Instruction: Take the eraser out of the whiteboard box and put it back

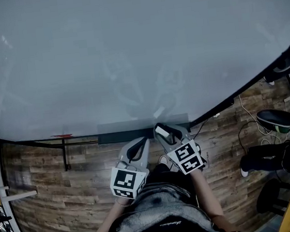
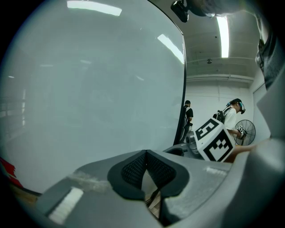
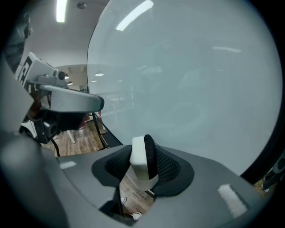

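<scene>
our right gripper (image 1: 163,132) has its jaws clenched on the eraser (image 3: 139,161), which stands on edge between the pads, white body on one side and dark felt on the other. in the head view the eraser sits right at the dark whiteboard box (image 1: 118,133) that runs along the bottom edge of the whiteboard (image 1: 127,52); we cannot tell whether it touches the box. our left gripper (image 2: 145,156) hangs just beside the right one, jaws closed tip to tip on nothing, above the wooden floor (image 1: 49,186).
</scene>
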